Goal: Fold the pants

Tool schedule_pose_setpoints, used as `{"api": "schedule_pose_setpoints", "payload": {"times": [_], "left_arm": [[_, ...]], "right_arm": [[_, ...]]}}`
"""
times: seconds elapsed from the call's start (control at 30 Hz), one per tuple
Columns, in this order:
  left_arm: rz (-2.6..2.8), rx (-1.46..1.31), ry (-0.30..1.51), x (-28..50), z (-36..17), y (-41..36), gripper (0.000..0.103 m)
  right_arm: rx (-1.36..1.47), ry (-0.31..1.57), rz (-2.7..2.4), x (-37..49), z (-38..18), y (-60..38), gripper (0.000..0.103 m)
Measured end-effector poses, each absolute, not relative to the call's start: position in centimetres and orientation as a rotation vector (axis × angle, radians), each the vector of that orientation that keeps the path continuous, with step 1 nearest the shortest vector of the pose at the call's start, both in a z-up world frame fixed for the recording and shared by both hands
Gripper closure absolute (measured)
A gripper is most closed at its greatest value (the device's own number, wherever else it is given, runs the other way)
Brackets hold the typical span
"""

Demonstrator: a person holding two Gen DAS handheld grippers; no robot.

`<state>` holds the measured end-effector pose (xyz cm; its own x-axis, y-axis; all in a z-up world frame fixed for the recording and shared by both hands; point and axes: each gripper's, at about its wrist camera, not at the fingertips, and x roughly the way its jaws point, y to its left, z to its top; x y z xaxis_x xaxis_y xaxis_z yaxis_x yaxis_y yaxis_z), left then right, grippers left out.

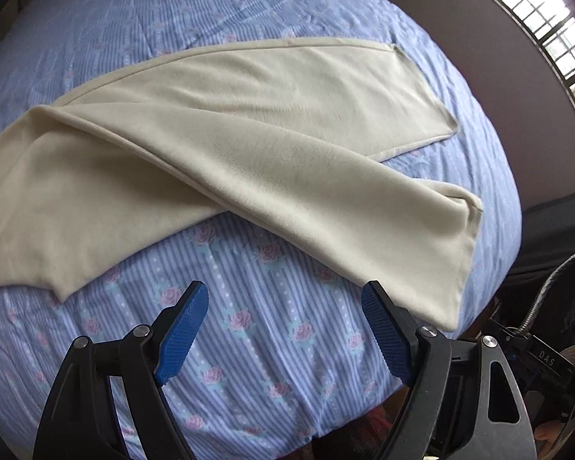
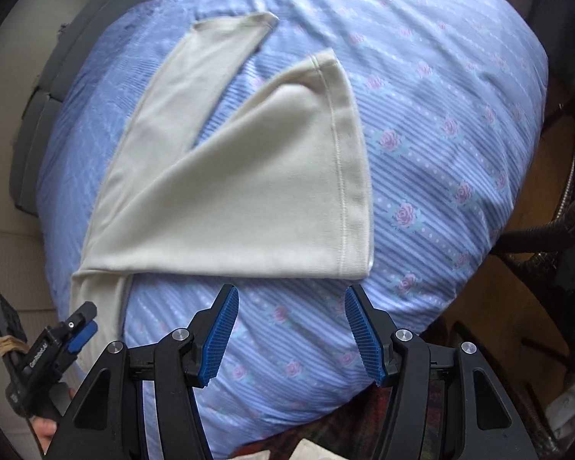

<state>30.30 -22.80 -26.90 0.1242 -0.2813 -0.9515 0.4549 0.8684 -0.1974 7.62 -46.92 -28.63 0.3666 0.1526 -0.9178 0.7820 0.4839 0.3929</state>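
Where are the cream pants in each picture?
Left wrist view: the cream pants stretch across the middle, with both leg ends at the right.
Right wrist view: the cream pants fill the middle left, with both leg ends pointing to the top.
Shared landmark: the blue striped bedcover with pink roses lies under them in both.

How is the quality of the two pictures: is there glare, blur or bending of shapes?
Left wrist view: the window is washed out by daylight, the bed cover bulges from the fisheye lens, and the pants look slightly soft. Right wrist view: even, dull light without glare, the same bulging with dark corners, and the pants a little blurred.
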Motion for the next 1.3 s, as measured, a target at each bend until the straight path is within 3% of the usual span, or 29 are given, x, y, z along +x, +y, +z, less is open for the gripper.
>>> {"api": "schedule_pose_setpoints", "payload": {"times": [0.63,0.67,0.7,0.73,0.77,0.8,0.83,1.1,1.3], "left_arm": [[-0.436,0.118,1.518,35.3,-36.1,-26.5,0.023],[-0.438,0.114,1.518,35.3,-36.2,-26.5,0.025],[-0.447,0.105,1.513,35.3,-36.2,-26.7,0.036],[-0.458,0.099,1.513,35.3,-36.0,-26.8,0.053],[-0.491,0.087,1.516,35.2,-35.6,-27.0,0.063],[-0.521,0.078,1.517,35.0,-35.3,-27.2,0.080],[-0.547,0.074,1.514,34.9,-34.9,-27.4,0.085],[-0.669,0.088,1.300,35.0,-26.0,-29.1,0.087],[-0.685,0.105,1.146,39.1,-20.8,-32.0,0.087]], "right_arm": [[1.086,1.274,-0.559,10.0,-38.1,-50.5,0.045],[1.087,1.276,-0.557,10.0,-38.1,-50.6,0.046],[1.077,1.285,-0.554,10.1,-38.0,-50.7,0.053],[1.070,1.280,-0.538,9.9,-37.6,-50.7,0.071],[1.072,1.267,-0.502,10.0,-37.2,-50.8,0.081],[1.082,1.252,-0.471,10.1,-36.7,-50.9,0.089],[1.083,1.241,-0.452,10.1,-36.0,-51.3,0.090],[1.072,0.892,-0.379,12.0,-23.8,-55.1,0.091],[1.044,0.726,-0.366,18.3,-18.1,-60.4,0.091]]}}
